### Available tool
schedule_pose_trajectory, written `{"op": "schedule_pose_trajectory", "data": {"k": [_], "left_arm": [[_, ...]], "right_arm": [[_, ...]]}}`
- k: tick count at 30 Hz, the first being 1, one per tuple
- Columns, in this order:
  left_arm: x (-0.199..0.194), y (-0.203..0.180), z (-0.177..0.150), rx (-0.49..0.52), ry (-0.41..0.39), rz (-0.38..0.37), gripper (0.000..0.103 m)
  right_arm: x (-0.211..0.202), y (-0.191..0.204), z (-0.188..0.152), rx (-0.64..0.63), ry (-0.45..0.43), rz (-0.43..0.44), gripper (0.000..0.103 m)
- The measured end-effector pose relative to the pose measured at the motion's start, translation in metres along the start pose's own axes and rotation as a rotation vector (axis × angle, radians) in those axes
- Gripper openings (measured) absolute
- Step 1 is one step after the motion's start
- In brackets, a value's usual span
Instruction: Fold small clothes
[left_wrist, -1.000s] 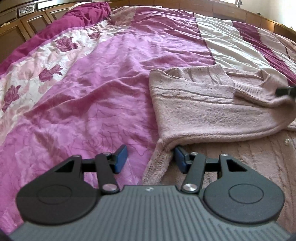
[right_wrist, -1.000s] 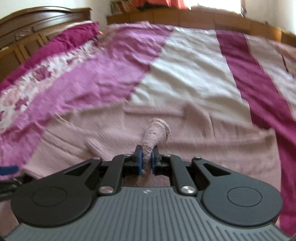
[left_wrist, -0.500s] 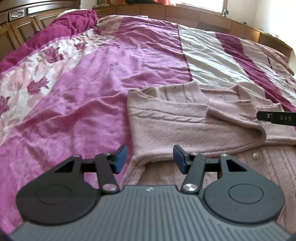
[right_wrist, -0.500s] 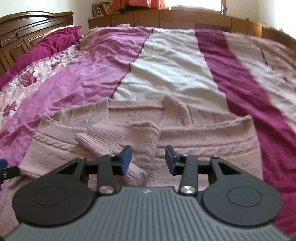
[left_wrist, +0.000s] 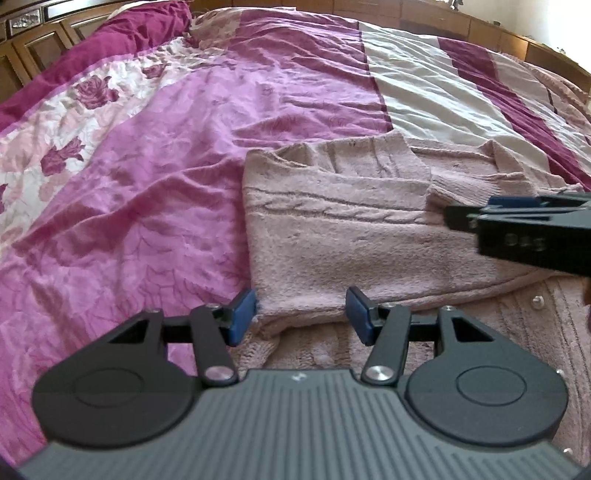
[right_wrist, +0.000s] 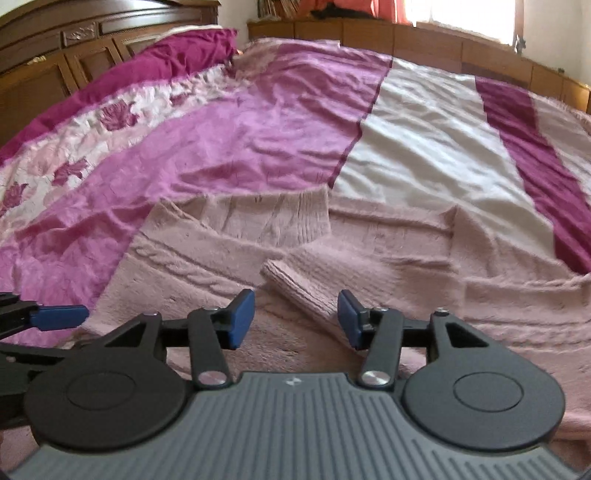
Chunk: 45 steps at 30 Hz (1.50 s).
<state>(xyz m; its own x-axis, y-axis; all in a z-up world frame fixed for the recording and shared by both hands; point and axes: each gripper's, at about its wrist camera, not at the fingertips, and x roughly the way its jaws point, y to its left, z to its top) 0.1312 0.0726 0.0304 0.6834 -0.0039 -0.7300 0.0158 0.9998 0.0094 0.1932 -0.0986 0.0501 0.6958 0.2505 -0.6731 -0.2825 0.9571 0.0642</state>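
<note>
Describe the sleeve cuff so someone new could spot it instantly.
Start at the bedspread with pink, white and maroon stripes; on its near part lies a dusty-pink knit cardigan. The sleeve cuff lies on its front, just ahead of the open right gripper. Tight ribbing sets it apart from the fuzzy knit around it.

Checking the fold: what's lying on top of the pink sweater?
A folded-over sleeve lies across the pink sweater, its ribbed cuff on top. The sweater front beneath the sleeve is covered. Both grippers' jaws are open, holding nothing.
</note>
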Motion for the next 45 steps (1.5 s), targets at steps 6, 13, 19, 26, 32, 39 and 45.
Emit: {"op": "schedule_pose_trajectory", "data": {"k": [6, 13, 19, 26, 32, 39, 45], "left_arm": [[0.004, 0.0, -0.001, -0.011, 0.012, 0.007, 0.058], [0.004, -0.001, -0.001, -0.012, 0.014, 0.014, 0.059], [0.004, -0.001, -0.001, -0.013, 0.016, 0.017, 0.059], [0.004, -0.001, -0.001, -0.013, 0.017, 0.019, 0.059], [0.006, -0.004, -0.002, -0.005, 0.016, 0.032, 0.059], [0.006, -0.004, -0.002, 0.001, 0.011, 0.031, 0.06], [0.005, -0.004, -0.001, 0.011, 0.014, 0.039, 0.061]], "right_arm": [[0.016, -0.004, -0.008, 0.028, -0.011, -0.039, 0.041], [-0.002, -0.022, -0.01, 0.082, -0.082, -0.075, 0.008], [-0.041, -0.048, -0.002, 0.157, -0.174, -0.089, 0.007], [-0.082, -0.102, -0.01, 0.236, -0.234, -0.183, 0.007], [-0.088, -0.143, -0.042, 0.345, -0.192, -0.252, 0.007], [-0.072, -0.186, -0.086, 0.576, -0.096, -0.247, 0.012], [-0.093, -0.19, -0.096, 0.651, -0.137, -0.303, 0.029]]}}
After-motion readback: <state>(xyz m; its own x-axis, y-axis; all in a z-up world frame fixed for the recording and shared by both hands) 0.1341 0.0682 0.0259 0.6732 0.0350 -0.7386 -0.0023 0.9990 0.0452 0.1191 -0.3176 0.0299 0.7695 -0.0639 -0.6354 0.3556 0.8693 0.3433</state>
